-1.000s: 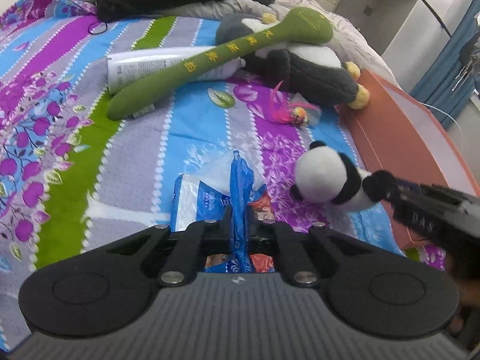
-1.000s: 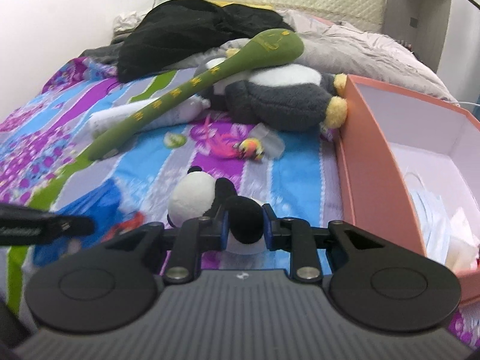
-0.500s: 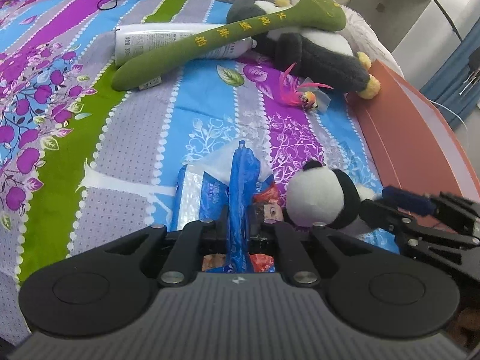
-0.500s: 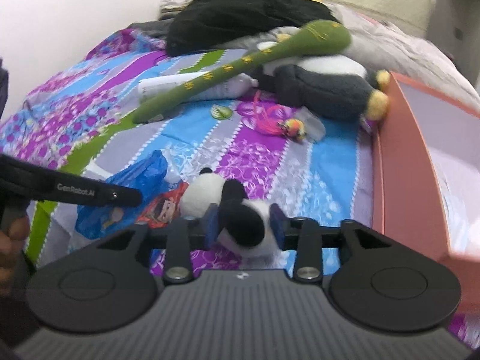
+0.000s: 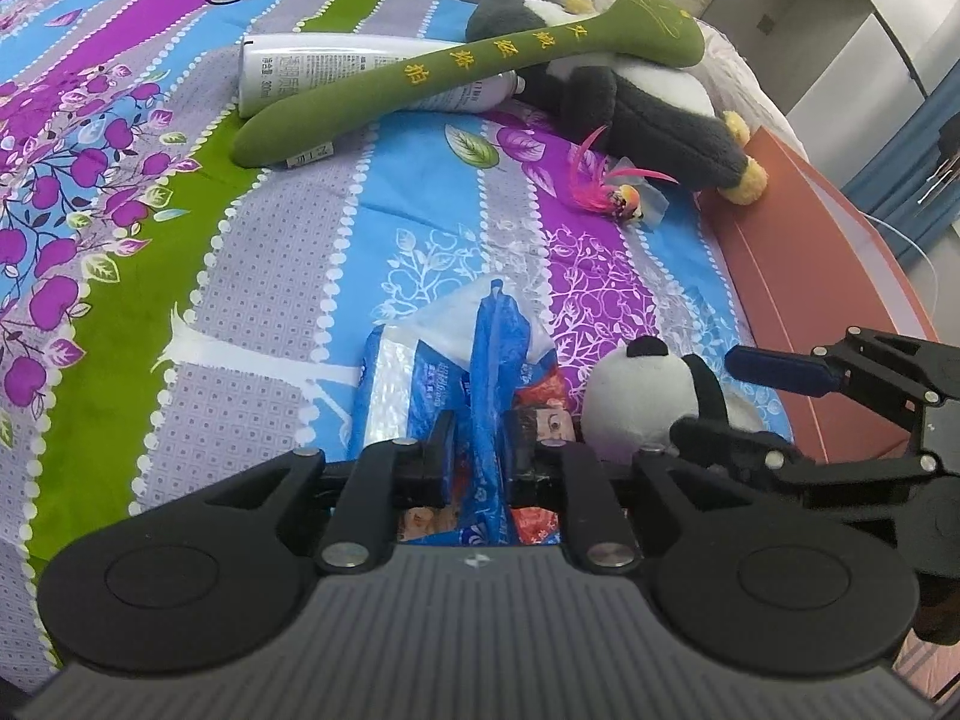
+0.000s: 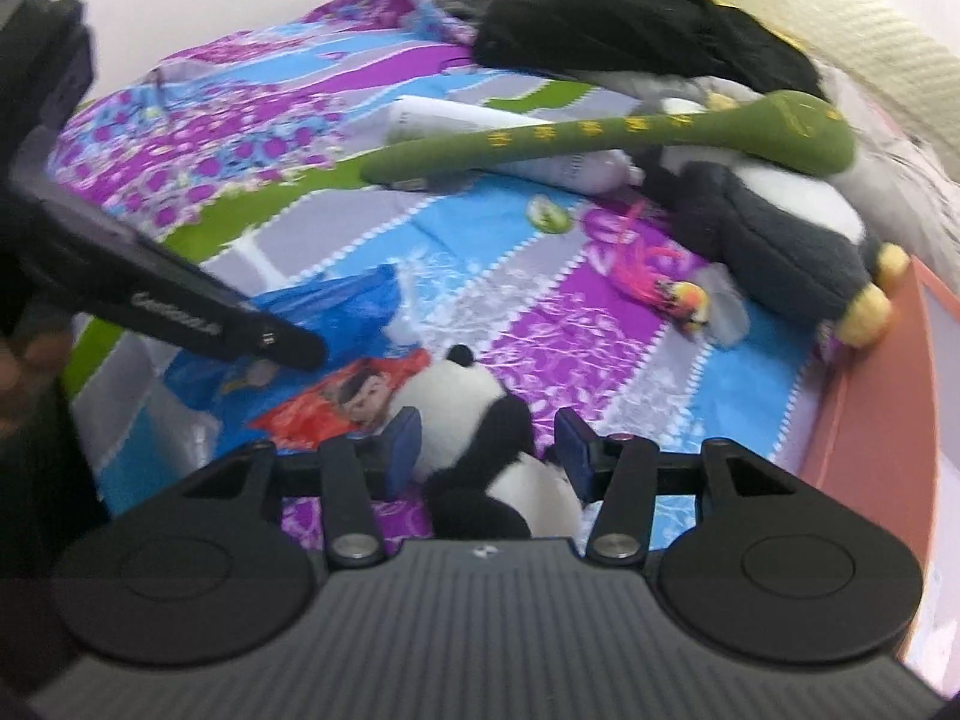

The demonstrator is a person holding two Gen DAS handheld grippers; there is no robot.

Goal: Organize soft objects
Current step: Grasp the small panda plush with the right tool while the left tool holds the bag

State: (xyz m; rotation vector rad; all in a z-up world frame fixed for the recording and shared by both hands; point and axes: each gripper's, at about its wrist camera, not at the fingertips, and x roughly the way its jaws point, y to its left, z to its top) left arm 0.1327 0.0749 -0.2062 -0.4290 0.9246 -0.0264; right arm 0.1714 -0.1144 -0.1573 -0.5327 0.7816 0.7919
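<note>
The small panda plush lies on the patterned bedspread, just left of the orange box that looks like the place for soft things. That box is the landmark: the blue plastic tissue pack sits one step further from it than the panda, touching the panda's near side, and the big grey penguin plush lies at the box's far corner with the green padded stick across it.

The right gripper is about half spread, its blue pads standing either side of the panda's body without pressing — the toy rests on the bed between them, not held. The left gripper is narrow and its jaws are opening; a twisted fold of the blue plastic stands between them, and the pads look to be letting it slack rather than clamping.

The step in hand, as I judge it, is taking the panda for the box. To do it well, the right gripper should close across the plush's torso rather than a limb or ear, since a limb would let the toy swing. Squeeze until the stuffing gives, then lift straight up before moving toward the box, clearing its near wall. The left gripper should stay clear of the panda — the two tools are close here, and the tissue wrapper could drag along if caught.
</note>
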